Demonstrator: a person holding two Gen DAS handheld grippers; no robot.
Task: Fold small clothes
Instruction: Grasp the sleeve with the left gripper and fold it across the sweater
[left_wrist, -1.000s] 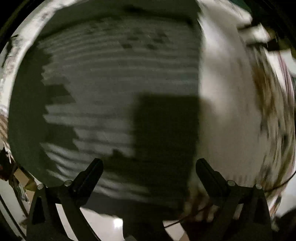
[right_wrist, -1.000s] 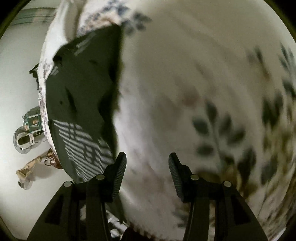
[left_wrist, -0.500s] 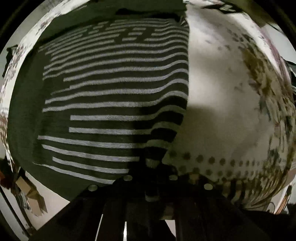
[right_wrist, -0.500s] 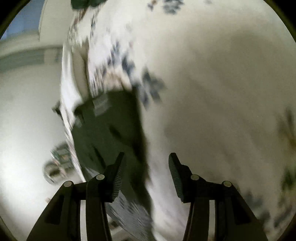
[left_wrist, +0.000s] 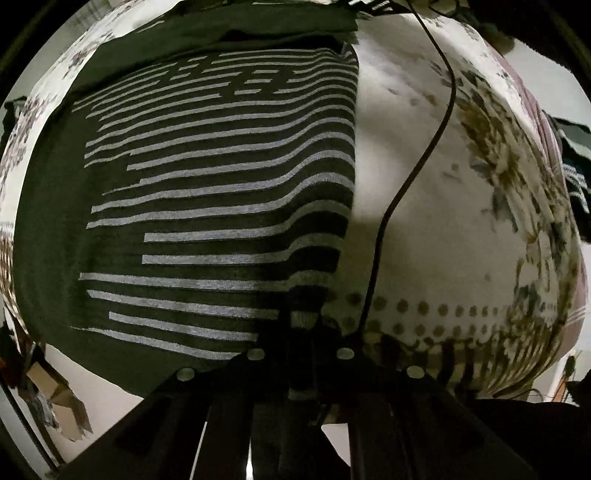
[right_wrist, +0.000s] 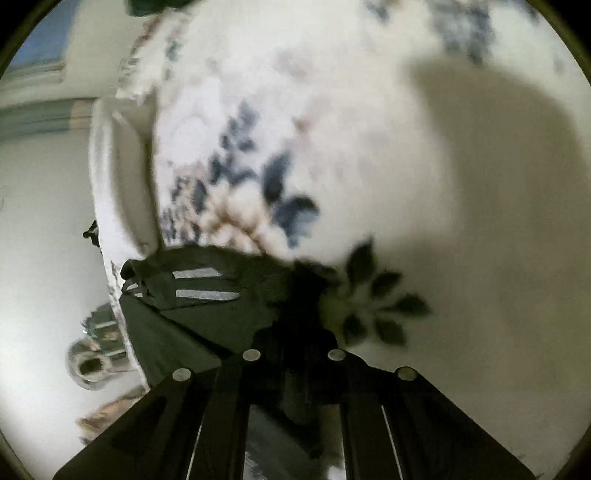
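Observation:
A dark green garment with grey stripes (left_wrist: 207, 206) lies spread on a white floral bedcover (left_wrist: 461, 184). My left gripper (left_wrist: 301, 332) is shut on the garment's near right corner, with striped cloth pinched between its jaws. In the right wrist view, my right gripper (right_wrist: 295, 314) is shut on another dark edge of the same garment (right_wrist: 207, 295), which is bunched and lifted off the bedcover (right_wrist: 461, 184). Its fingertips are hidden in the dark cloth.
A thin black cable (left_wrist: 406, 177) runs across the bedcover right of the garment. The bed's edge drops to a pale floor (right_wrist: 40, 221) on the left, where a small metal object (right_wrist: 90, 363) lies. Cardboard scraps (left_wrist: 59, 395) lie on the floor.
Both grippers went from open to shut. The left closed on the garment's corner half a second ago and holds still. The right moved to the garment's edge and closed on it.

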